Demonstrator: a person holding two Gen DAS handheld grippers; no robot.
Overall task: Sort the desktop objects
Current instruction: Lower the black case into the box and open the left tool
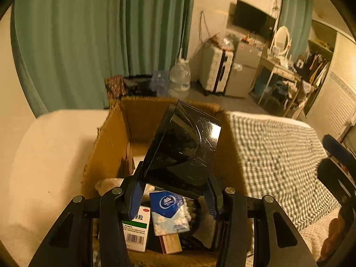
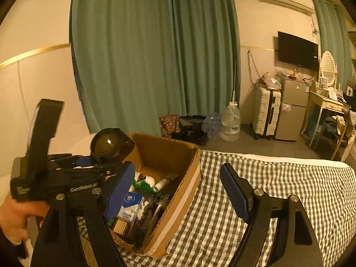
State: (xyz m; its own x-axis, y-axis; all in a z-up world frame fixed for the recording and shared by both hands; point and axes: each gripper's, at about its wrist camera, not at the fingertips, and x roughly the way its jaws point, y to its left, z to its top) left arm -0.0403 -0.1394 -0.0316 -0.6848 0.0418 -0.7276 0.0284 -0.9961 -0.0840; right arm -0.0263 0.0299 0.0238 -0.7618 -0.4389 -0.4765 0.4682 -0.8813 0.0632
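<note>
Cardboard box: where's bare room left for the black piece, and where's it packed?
Cardboard box: the far end, under the back wall, shows bare floor. The near end is packed: tissue pack, medicine carton, bottles. Outside it, the checked cloth to the right lies bare. The left gripper holds the black piece above the box.

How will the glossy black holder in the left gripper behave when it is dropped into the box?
The black holder looks like rigid plastic, so it should keep its shape. Its glossy, scratched face suggests it may slip between the left gripper's pads. Its wide top over a narrow gripped base means it will probably tip onto the clutter in the box.
</note>
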